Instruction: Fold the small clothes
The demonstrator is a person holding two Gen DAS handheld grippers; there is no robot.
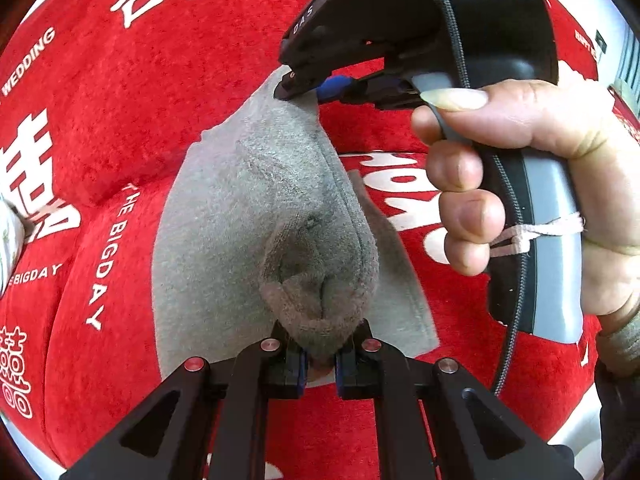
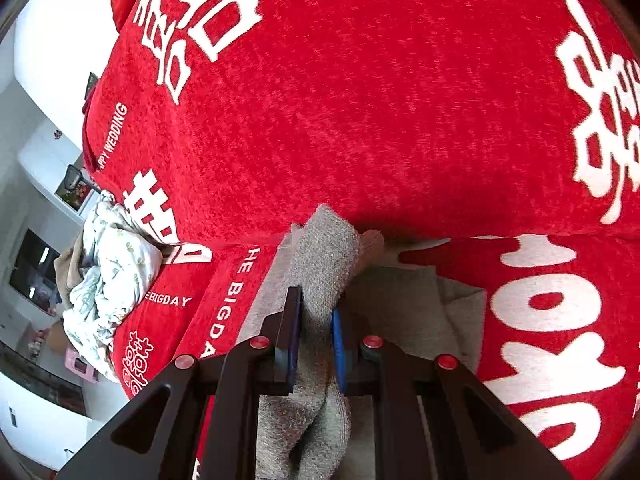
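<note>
A small grey fleece garment (image 1: pixel 256 208) lies on a red cover with white lettering (image 1: pixel 140 92). My left gripper (image 1: pixel 320 356) is shut on the garment's near corner, bunched between the pads. My right gripper (image 1: pixel 308 90), held by a hand (image 1: pixel 532 168), pinches the garment's far corner. In the right wrist view the right gripper (image 2: pixel 316 336) is shut on a thick fold of the grey garment (image 2: pixel 324 264), which is lifted off the red cover (image 2: pixel 360 100). The rest of the cloth lies flat beneath.
A crumpled white floral cloth (image 2: pixel 108 264) lies at the left edge of the red cover, also just visible in the left wrist view (image 1: pixel 8 240). Beyond the cover's left edge are white walls and room furniture (image 2: pixel 36 272).
</note>
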